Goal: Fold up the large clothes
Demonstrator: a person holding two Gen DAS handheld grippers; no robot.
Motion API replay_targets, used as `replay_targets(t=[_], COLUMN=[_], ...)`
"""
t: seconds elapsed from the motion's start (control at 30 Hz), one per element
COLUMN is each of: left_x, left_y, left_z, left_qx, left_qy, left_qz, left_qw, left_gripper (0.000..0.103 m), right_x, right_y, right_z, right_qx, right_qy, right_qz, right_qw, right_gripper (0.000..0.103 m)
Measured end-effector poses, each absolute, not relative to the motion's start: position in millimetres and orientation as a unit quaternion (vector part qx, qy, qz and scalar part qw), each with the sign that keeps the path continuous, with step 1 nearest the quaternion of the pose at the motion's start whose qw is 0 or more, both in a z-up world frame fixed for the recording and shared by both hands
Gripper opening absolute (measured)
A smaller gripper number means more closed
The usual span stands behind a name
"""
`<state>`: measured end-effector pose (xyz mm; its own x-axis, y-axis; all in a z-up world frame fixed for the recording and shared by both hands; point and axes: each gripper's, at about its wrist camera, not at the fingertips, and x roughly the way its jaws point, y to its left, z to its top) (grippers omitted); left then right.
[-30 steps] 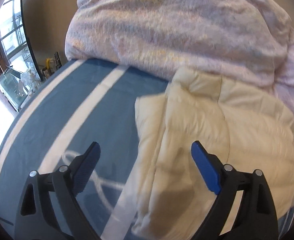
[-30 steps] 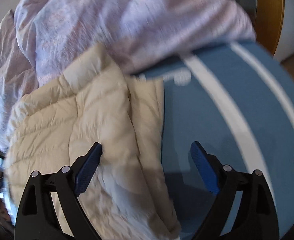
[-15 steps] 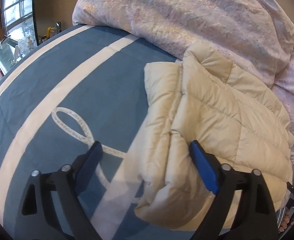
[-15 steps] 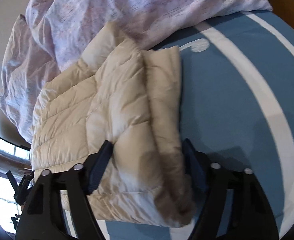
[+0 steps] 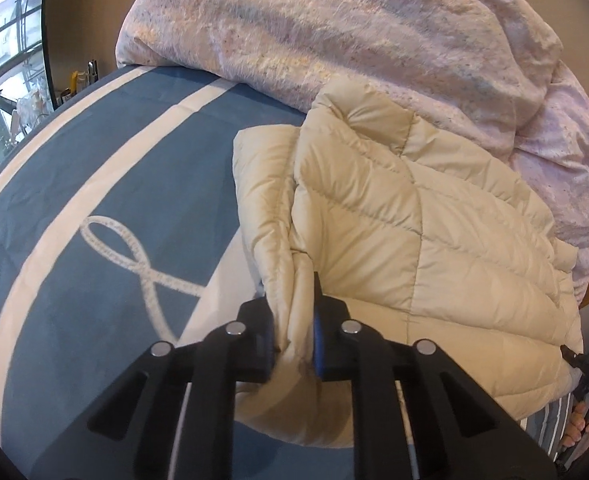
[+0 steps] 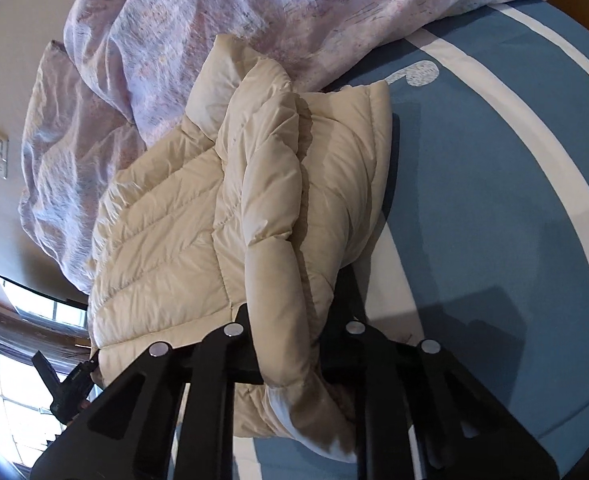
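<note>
The blue bedspread (image 5: pixel 94 184) gives me a broad flat base, with the pink duvet (image 5: pixel 354 40) heaped behind. The cream puffer jacket (image 5: pixel 434 232) lies on the spread, against that duvet, sides folded in. My left gripper (image 5: pixel 294 340) has just clamped its near hem; my right gripper (image 6: pixel 290 356) has just clamped the sleeve-like roll, so both corners should lift together for the next fold.
</note>
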<state>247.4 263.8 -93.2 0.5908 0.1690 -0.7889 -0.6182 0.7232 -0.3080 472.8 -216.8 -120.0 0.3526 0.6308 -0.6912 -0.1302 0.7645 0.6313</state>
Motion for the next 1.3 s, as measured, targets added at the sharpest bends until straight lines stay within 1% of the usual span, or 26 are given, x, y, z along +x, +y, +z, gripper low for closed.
replay_targets(t=[0.17,0.53,0.57,0.63,0.67,0.7,0.73,0.77,0.8,0.87,1.0,1.13,1.3], left_x=[215.4,128.6,124.1,118.4,117.1,116.4,116.8,116.8,116.2,114.9,120.0,126.9,132.7], left_y=[264.6,256.0,255.2,253.5,253.1,252.8,252.4,252.0,251.9,252.6,256.3,264.2,274.3], left_z=[-89.4,-91.4,-91.6,-91.6,-91.2,-90.6,-89.9,-89.1,-87.1,-83.4,-76.6,-78.6,-86.7], left_qx=[-0.297,-0.299,-0.3,-0.3,-0.298,-0.297,-0.296,-0.295,-0.294,-0.292,-0.29,-0.302,-0.321], left_qy=[0.386,0.397,0.398,0.401,0.403,0.404,0.403,0.403,0.402,0.394,0.388,0.393,0.402], left_qz=[0.226,0.207,0.205,0.2,0.202,0.206,0.208,0.21,0.215,0.221,0.224,0.23,0.236], left_qw=[0.844,0.843,0.842,0.842,0.842,0.841,0.841,0.84,0.84,0.843,0.846,0.837,0.824], left_gripper=[0.014,0.014,0.015,0.017,0.021,0.025,0.027,0.04,0.057,0.074,0.084,0.085,0.085], right_x=[441.0,348.0,343.0,335.1,333.2,330.8,327.9,325.6,322.9,317.7,308.2,296.3,284.0], right_y=[-225.7,-235.8,-236.6,-235.0,-233.1,-232.4,-231.8,-231.6,-229.9,-219.3,-186.4,-123.5,-68.7], right_z=[-122.5,-118.6,-116.9,-108.4,-102.8,-95.3,-86.0,-79.2,-70.4,-53.6,-41.2,-43.0,-54.9], right_qx=[0.253,0.227,0.217,0.177,0.157,0.136,0.112,0.094,0.074,0.049,0.035,-0.009,-0.047], right_qy=[0.527,0.543,0.542,0.534,0.528,0.517,0.502,0.488,0.469,0.443,0.43,0.423,0.425], right_qz=[0.255,0.262,0.259,0.236,0.217,0.198,0.175,0.158,0.142,0.138,0.196,0.26,0.302], right_qw=[0.77,0.765,0.77,0.792,0.806,0.822,0.84,0.854,0.868,0.884,0.881,0.868,0.852], right_gripper=[0.016,0.016,0.017,0.026,0.03,0.039,0.043,0.05,0.054,0.055,0.055,0.055,0.055])
